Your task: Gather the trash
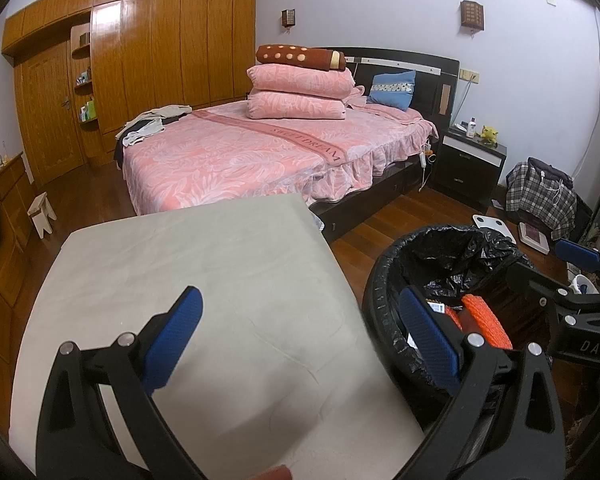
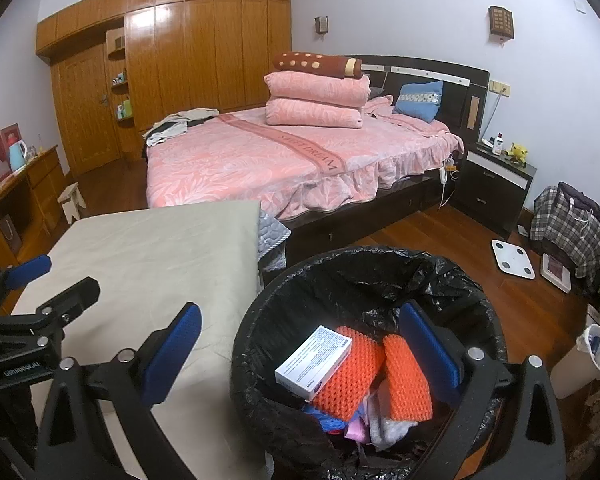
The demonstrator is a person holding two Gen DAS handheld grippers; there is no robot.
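A round black trash bin point(image 2: 340, 258) with a black liner stands on the floor to the right of the beige-covered table point(image 2: 152, 264). Inside lie a white carton point(image 2: 314, 360), orange foam netting point(image 2: 406, 376) and soft scraps. My right gripper point(image 2: 300, 352) is open and holds nothing, its right finger over the bin and its left finger over the table edge. My left gripper point(image 1: 304, 336) is open too, straddling the table point(image 1: 220, 264) and the bin rim point(image 1: 376, 292). The orange netting point(image 1: 486, 322) also shows in the left wrist view.
A pink bed point(image 2: 260, 160) stands beyond the table, with a dark nightstand point(image 2: 496, 184) to its right. On the wood floor lie a white scale point(image 2: 512, 258), a plaid bag point(image 2: 568, 228) and a small white bin point(image 2: 584, 360). A wooden cabinet point(image 2: 20, 200) lines the left wall.
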